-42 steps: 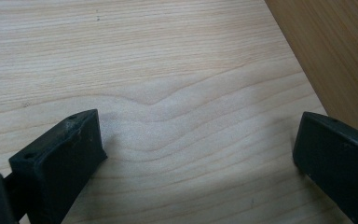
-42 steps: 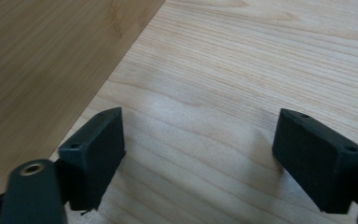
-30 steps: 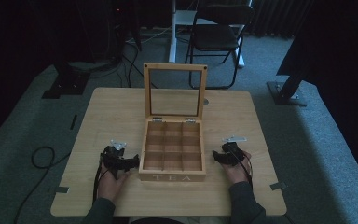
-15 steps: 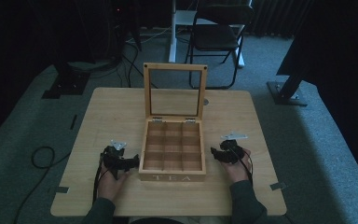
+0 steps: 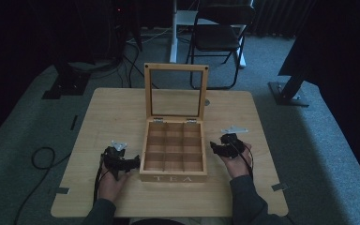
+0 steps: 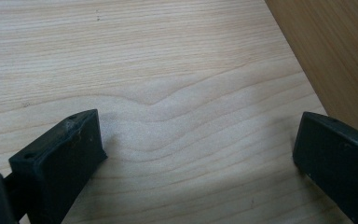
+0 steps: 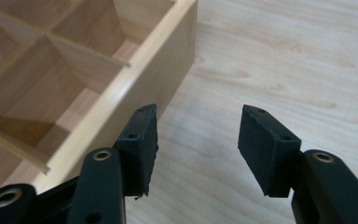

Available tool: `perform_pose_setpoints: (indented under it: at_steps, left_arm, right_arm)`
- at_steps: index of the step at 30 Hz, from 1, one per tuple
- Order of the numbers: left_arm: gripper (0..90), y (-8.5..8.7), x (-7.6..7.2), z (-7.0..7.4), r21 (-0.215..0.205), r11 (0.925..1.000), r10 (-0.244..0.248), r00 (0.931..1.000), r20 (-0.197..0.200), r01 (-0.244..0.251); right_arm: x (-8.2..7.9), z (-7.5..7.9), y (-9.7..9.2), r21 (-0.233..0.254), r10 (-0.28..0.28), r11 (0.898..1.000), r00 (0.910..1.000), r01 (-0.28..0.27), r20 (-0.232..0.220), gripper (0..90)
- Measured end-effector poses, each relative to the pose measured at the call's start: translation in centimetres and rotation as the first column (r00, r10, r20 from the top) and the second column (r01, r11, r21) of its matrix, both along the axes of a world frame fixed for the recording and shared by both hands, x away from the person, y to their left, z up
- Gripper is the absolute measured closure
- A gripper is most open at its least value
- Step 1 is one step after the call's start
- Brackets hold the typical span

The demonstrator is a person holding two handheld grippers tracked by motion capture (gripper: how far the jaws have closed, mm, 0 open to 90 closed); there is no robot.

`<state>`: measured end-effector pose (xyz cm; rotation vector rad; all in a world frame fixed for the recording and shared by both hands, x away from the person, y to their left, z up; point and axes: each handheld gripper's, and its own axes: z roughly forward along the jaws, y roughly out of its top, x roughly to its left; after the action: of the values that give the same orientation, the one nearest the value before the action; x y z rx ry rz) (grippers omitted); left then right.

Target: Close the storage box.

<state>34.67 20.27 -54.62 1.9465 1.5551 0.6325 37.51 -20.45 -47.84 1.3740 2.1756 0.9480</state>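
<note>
Here the tea box (image 5: pixel 174 150) sits mid-table with its lid up, empty. The left gripper (image 5: pixel 122 161) and right gripper (image 5: pixel 225 145) wait beside it, both wide open, maybe ready to hold it.

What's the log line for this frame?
tea box: open, empty | left gripper: open, beside box | right gripper: open, beside box

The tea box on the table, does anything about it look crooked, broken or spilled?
Nothing stands out. The tea box sits square on the table, its glass-paned lid standing upright on its hinges, dividers straight, compartments bare. The left tool and right tool sit open either side of it, holding nothing.
</note>
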Motion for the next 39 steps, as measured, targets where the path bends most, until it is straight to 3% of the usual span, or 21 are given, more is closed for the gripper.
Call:
perform_pose_setpoints:
  at_steps: [9,27,29,39]
  left_arm:
    - [1.6,0.0,0.0,0.0,-0.002,1.0,0.001,1.0,0.003,-0.001]
    - [1.6,0.0,0.0,0.0,-0.002,1.0,0.001,1.0,0.003,-0.001]
    - [1.6,0.0,0.0,0.0,-0.001,1.0,0.001,1.0,0.002,-0.001]
    - [1.6,0.0,0.0,0.0,0.0,1.0,0.0,1.0,0.003,0.0]
  right_arm:
    - [1.0,2.0,0.4,0.0,0.012,1.0,0.9994,-0.012,0.033,44.9]
    - [2.6,4.2,1.5,-0.005,0.019,1.0,0.9972,-0.018,0.073,44.1]
    - [3.3,4.3,1.7,-0.022,0.015,1.0,0.9961,-0.014,0.087,44.3]
    - [5.3,5.2,1.9,0.028,0.004,1.0,0.9942,-0.007,0.107,46.0]
